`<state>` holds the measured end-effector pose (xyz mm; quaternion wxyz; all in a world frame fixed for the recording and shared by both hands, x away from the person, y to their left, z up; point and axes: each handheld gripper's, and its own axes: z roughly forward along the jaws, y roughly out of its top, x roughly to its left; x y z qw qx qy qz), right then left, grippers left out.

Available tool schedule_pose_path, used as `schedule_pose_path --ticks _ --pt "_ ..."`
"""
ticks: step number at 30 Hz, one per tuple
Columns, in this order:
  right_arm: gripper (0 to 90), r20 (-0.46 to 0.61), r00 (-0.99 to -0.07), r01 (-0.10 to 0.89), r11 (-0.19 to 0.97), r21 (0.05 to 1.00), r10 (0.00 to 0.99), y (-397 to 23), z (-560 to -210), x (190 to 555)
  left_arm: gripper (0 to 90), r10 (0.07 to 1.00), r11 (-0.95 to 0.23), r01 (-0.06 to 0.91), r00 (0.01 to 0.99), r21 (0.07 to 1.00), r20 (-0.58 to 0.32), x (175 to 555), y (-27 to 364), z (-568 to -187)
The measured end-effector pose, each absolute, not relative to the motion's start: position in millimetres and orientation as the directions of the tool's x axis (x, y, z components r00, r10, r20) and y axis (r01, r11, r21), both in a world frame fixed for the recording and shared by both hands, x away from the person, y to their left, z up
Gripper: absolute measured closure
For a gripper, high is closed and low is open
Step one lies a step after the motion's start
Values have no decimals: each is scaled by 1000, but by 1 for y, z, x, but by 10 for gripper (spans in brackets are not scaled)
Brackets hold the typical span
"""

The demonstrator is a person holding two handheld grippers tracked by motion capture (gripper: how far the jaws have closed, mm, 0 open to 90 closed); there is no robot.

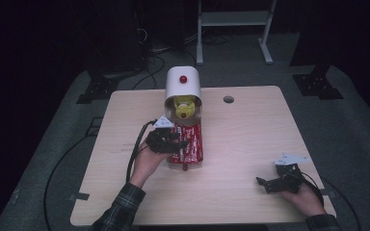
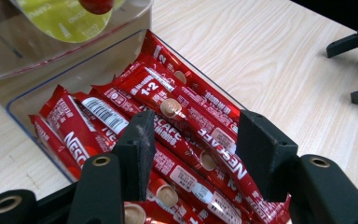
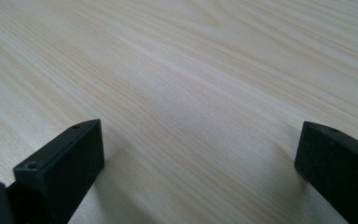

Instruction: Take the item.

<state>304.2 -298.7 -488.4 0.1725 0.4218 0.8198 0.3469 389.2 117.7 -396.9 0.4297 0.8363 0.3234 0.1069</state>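
1. A pale wooden bench (image 1: 250, 144) carries a white dispenser (image 1: 183, 82) with a red knob on top; it stands at the far middle of the bench, and yellow-green capsules (image 1: 183, 107) show behind its clear front.
2. Just in front of the dispenser lies a clear tray (image 2: 37, 93) packed with red coffee sticks (image 2: 186, 116) lying lengthwise, side by side and partly stacked.
3. A round hole (image 1: 228, 99) sits in the bench to the right of the dispenser, well apart from the tray.
4. The left claw (image 1: 166, 139) hangs over the tray. In the left gripper view its jaws are spread partway, with several sticks lying in the gap below them; the left pad (image 2: 137, 144) looks very close to the top sticks, but I cannot tell whether it touches them. Nothing is pinched.
5. The right claw (image 1: 270, 183) rests near the bench's near right corner, well apart from the tray, held by the person's right hand (image 1: 303, 195). Its jaws are spread wide over bare wood and hold nothing.
6. Plaid sleeves (image 1: 123, 207) come in at the bottom edge.
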Motion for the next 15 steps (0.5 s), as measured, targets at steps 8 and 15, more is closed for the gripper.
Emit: schedule_pose_path --ticks 8,15 --pt "3 10 -585 572 404 714 811 -299 -488 304 502 635 -420 469 764 777 -117 395 108 -404" --pt "3 10 -585 572 404 714 811 -299 -488 304 559 635 -442 478 765 759 -112 398 102 -408"
